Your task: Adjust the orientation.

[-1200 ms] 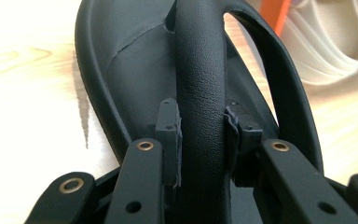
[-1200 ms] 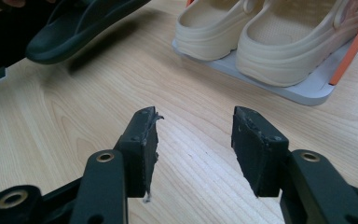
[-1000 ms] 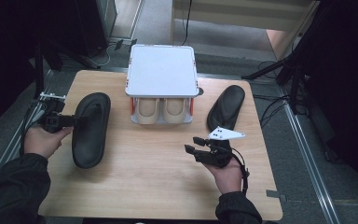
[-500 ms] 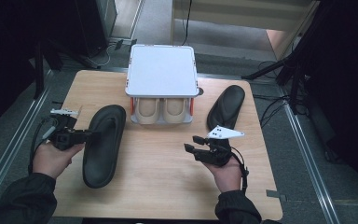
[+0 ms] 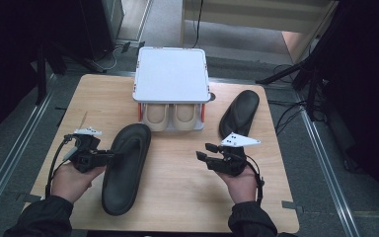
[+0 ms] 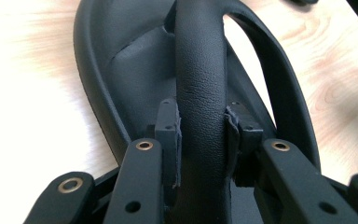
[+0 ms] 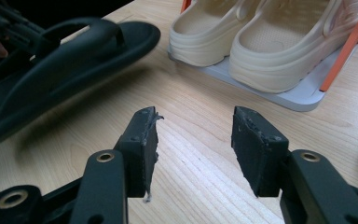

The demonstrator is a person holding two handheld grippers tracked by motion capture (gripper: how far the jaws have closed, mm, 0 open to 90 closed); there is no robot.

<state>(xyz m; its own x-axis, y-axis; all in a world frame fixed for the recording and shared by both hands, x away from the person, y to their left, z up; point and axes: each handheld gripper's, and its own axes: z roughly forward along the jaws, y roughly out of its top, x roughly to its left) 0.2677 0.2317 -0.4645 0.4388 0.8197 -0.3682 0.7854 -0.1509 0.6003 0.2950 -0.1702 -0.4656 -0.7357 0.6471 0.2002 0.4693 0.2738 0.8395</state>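
The left gripper (image 6: 200, 135) has its fingers (image 6: 168, 133) pinching the black sandal's (image 5: 126, 168) strap (image 6: 200, 70); the right gripper's (image 7: 193, 149) fingers (image 7: 142, 140) are spread, facing beige clogs (image 7: 256, 37).

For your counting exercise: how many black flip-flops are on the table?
2. One black flip-flop sits left of centre, its strap clamped in the left tongs. The other flip-flop lies at the right, beside the shoe rack.
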